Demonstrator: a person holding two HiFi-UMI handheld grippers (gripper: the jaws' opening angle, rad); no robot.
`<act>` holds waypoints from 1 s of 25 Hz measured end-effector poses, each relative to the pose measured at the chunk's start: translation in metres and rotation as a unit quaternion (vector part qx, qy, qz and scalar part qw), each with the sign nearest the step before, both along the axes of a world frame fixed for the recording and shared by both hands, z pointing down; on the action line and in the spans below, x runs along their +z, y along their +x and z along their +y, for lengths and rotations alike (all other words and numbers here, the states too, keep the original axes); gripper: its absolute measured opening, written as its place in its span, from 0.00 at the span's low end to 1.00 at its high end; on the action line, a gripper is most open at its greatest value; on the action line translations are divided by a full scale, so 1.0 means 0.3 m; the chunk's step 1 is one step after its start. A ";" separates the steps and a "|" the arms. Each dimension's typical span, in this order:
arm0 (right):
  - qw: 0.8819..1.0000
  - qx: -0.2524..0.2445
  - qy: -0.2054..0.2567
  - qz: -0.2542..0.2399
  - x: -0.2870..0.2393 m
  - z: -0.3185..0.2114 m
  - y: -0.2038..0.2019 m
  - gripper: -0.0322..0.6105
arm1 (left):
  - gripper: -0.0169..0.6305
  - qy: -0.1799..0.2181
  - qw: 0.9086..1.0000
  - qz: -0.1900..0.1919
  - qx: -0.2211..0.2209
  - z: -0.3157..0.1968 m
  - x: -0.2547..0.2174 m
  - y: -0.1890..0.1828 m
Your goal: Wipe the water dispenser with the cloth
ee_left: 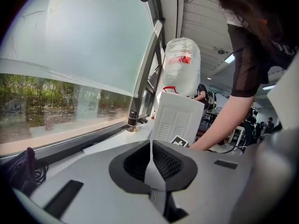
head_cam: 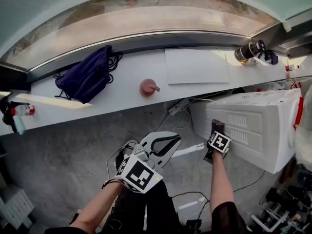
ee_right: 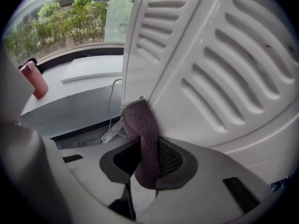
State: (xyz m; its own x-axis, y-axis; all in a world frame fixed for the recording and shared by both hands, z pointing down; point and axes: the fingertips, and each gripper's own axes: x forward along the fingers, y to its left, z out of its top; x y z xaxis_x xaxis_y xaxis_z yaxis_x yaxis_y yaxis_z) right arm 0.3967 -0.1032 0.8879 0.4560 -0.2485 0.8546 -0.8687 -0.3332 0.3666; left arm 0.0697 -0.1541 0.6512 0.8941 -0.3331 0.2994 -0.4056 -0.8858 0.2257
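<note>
Left gripper (head_cam: 162, 149) nearest, low at left — jaws pressed together, nothing between them. Right gripper (ee_right: 145, 164) pinches the dark cloth (ee_right: 141, 129). The cloth's tip touches the vented white panel of the water dispenser (head_cam: 253, 128) at right. Beyond, on the white sill (head_cam: 122, 94) — pink cup (head_cam: 147, 87), with dark blue bag (head_cam: 85, 76) further left.

The head view looks steeply down from above on the floor (head_cam: 63, 160), the windowsill (head_cam: 122, 94) and the water dispenser (head_cam: 253, 126). The left gripper view faces this dispenser from low and farther off. The right gripper view is very near its vented side. All three views share the dispenser.
</note>
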 end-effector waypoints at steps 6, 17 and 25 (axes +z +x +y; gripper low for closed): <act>0.999 -0.012 0.026 -0.026 -0.052 -0.019 -0.046 0.21 | 0.07 0.005 1.000 -0.009 0.007 0.010 -0.006 0.022; 0.979 -0.125 0.151 -0.046 -0.749 -0.111 -0.208 0.21 | 0.07 0.036 0.997 0.017 0.064 0.020 -0.317 0.133; 0.958 -0.175 0.225 0.024 -1.302 -0.226 -0.248 0.21 | 0.07 0.064 0.993 0.023 0.098 0.008 -0.482 0.163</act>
